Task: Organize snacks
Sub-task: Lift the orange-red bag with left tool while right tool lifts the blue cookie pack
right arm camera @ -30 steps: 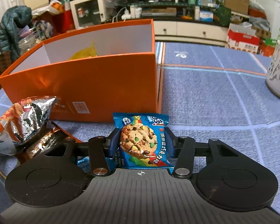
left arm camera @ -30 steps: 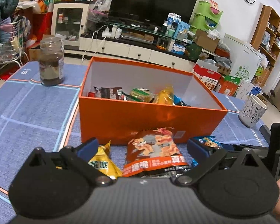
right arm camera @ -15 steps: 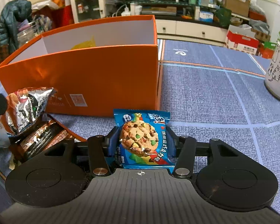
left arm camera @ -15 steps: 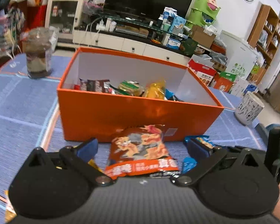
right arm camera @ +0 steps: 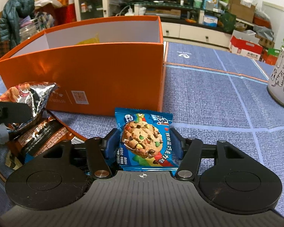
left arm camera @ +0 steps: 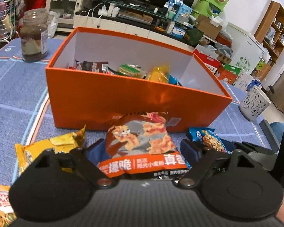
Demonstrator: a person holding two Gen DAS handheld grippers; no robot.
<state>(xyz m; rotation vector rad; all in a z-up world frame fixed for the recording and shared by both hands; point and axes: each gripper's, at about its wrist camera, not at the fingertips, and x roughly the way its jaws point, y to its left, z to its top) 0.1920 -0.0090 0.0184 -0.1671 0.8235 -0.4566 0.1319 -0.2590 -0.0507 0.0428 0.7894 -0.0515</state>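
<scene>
Two pick-ups are under way in front of the orange box (left arm camera: 123, 102), which already has several snacks lying in it. The left gripper (left arm camera: 143, 149) is closing its jaws around the orange-and-brown crisp packet (left arm camera: 142, 143), which lies on the blue tablecloth (left arm camera: 13, 94) just near of the box's front wall; the packet sits between the blue pads, but small gaps show on both sides, so it is not yet pinched. The right gripper (right arm camera: 143, 141) straddles the blue chocolate-chip cookie packet (right arm camera: 143, 141), at the box's near right corner; its jaws are opening, and the pads stand just clear of the wrapper. Next, I judge, each packet needs a firm pinch, then a lift over the high front wall and a drop inside. A yellow snack packet (left arm camera: 53, 147) lies just left of the crisp packet, and the two grippers work close together, so they could jostle. A glass jar (left arm camera: 34, 36) far left and a cat-print cup (right arm camera: 282, 79) at right stand well clear.
</scene>
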